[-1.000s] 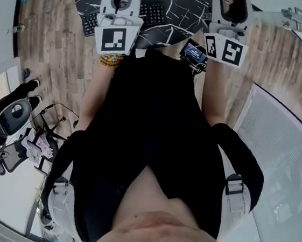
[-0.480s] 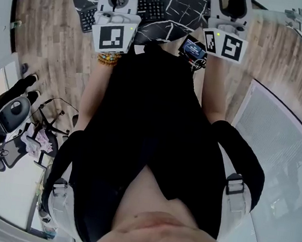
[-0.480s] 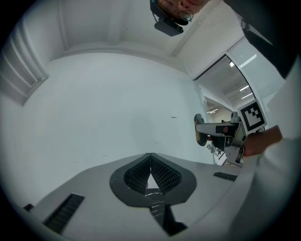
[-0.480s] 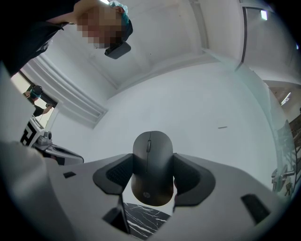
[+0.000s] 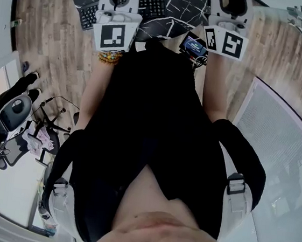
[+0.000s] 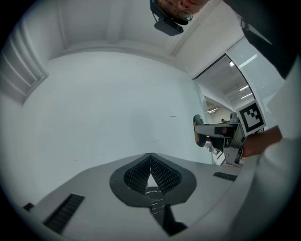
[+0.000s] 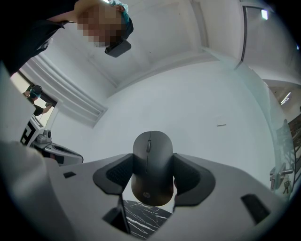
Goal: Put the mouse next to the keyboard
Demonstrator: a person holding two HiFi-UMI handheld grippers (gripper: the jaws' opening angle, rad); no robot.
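A black mouse [image 7: 151, 167] sits upright between the pads of my right gripper [image 7: 151, 175], which is shut on it and tilted up towards a white wall. My left gripper [image 6: 150, 158] is shut with nothing in it, its ribbed pads meeting at the tip. In the head view both grippers are held up in front of the person's chest, showing the left marker cube [image 5: 114, 35] and the right marker cube [image 5: 225, 42]. The black keyboard [image 5: 152, 6] lies on the black marble desk [image 5: 178, 1] beyond the left gripper. The jaw tips are hidden in the head view.
A small device with a blue screen [image 5: 195, 46] lies at the desk's near edge by the right gripper. An office chair [image 5: 8, 117] and cables stand on the floor at the left. A white ribbed panel [image 5: 278, 143] runs along the right. Wood flooring [image 5: 56, 52] surrounds the desk.
Both grippers have drifted slightly towards the top of the head view, over the desk. The mouse grip cannot be compared.
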